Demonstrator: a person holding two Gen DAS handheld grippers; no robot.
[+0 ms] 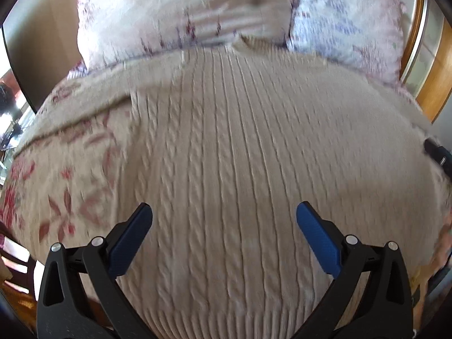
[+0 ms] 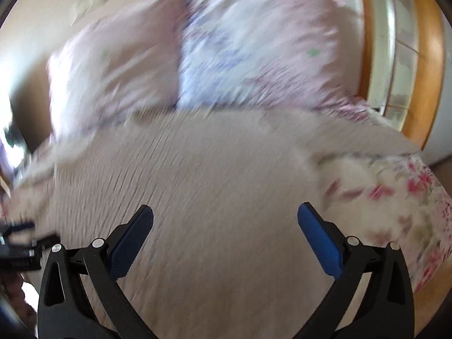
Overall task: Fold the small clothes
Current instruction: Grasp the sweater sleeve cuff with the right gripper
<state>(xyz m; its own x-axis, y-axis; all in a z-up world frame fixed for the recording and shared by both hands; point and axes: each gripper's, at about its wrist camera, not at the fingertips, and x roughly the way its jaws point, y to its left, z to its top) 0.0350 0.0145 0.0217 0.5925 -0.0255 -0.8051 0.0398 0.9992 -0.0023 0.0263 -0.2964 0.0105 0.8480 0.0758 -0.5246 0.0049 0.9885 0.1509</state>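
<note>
Lying flat and unfolded on the bed (image 1: 70,152), the cream cable-knit sweater (image 1: 226,141) shows no fold begun; left tool (image 1: 224,216) and right tool (image 2: 225,216) hover wide, empty.

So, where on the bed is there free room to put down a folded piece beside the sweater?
Free: the floral bedspread left of the cable-knit sweater, below the pink pillow; and the floral patch right of it, toward the wooden frame. Crowded: the middle, covered by the sweater, and the head end, filled by both pillows.
</note>
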